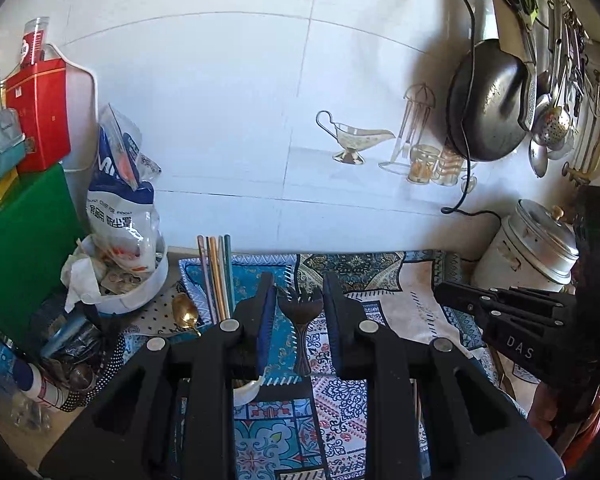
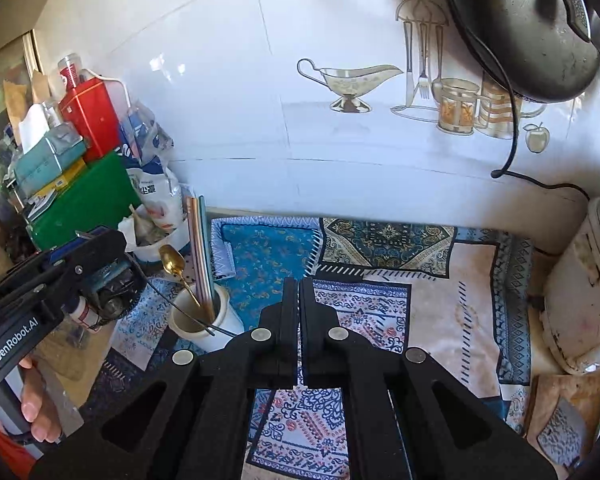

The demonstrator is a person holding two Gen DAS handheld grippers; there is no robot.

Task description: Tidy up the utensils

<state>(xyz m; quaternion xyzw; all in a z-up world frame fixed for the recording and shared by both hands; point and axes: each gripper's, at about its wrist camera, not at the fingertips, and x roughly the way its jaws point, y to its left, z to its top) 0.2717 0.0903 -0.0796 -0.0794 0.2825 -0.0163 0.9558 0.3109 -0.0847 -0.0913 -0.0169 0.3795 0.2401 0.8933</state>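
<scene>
Dark fork point(image 1: 300, 322) between hand-held gripper point(image 1: 298, 300) fingers

1. The cloth point(image 2: 440, 304) on the counter has blue, white and tan patterns.
2. The spoon point(image 2: 171, 259) is gold.
3. The cup point(image 2: 216, 330) is white.
4. The fork point(image 1: 300, 312) is dark brown.
5. The box point(image 1: 40, 112) is red.
6. Both tongs are black.

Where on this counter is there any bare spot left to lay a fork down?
The patterned cloth is bare from the white utensil cup across to the white canister, and back to the tiled wall. The left corner is crowded: the green box, white bag and bowl of scraps pack it. The left gripper is open around a dark fork.
</scene>
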